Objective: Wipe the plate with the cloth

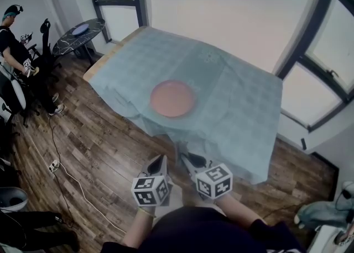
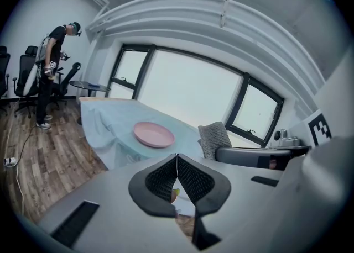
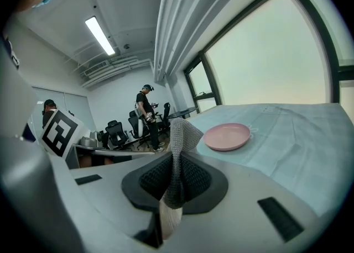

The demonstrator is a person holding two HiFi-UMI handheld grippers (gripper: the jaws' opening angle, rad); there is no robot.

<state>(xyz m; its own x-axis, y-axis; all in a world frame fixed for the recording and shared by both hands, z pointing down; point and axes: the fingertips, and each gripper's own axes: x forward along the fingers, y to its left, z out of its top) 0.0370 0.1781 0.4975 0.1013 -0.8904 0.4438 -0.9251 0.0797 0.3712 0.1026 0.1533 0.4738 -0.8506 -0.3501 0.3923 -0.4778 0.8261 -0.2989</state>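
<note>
My right claw [image 3: 176,161] is clamped on the grey knitted cloth [image 3: 182,133], whose free end stands above the jaws, ready for wiping. My left claw [image 2: 176,161] is clenched on nothing. The round pink plate [image 1: 172,98] lies empty on the pale blue sheet [image 1: 238,97] covering the bench [image 1: 113,52], well ahead of both claws.

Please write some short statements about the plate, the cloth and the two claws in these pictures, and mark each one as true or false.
1. The round pink plate lies on the pale blue tablecloth. True.
2. The grey knitted cloth lies on the plate. False: the right claw is shut on it, well short of the plate.
3. The left claw is shut and holds nothing. True.
4. Food lies on the plate. False: its surface is bare.
</note>
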